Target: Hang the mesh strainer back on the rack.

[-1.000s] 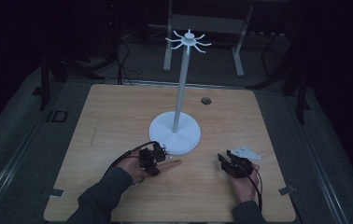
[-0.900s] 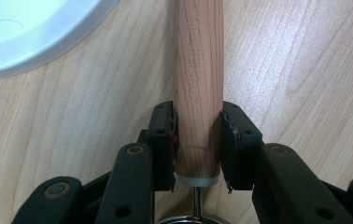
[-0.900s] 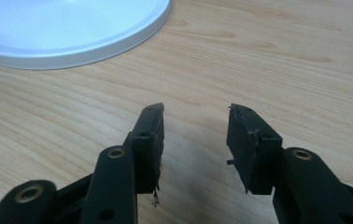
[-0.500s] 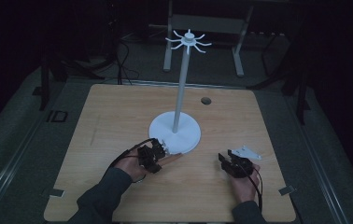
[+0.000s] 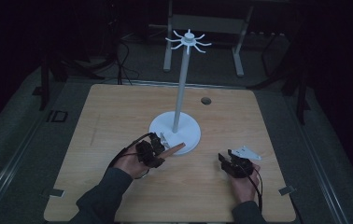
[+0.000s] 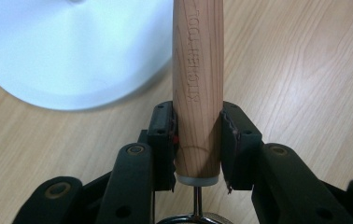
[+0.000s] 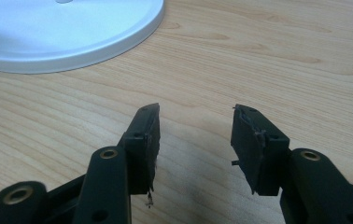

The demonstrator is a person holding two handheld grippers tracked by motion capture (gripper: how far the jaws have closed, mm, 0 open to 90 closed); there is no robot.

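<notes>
High view: the left gripper sits near the front edge of the white stand base and holds a wooden handle that points rightward, its far end lying over the base's rim. The stand's pole rises upright to a ring of hooks. The right gripper rests well apart to the right, low over the wooden surface, with the person's hand behind it.

Left gripper view: the jaws are pinching the wooden handle near its butt end, both pads pressed against its sides. The handle is stamped "KITCHEN TOOL" and ends in a pale cap with a metal loop. The base lies just beside it at upper left.

Right gripper view: the jaws stand spread and have just been opening, with nothing between them but bare surface. The base's edge shows at upper left.
</notes>
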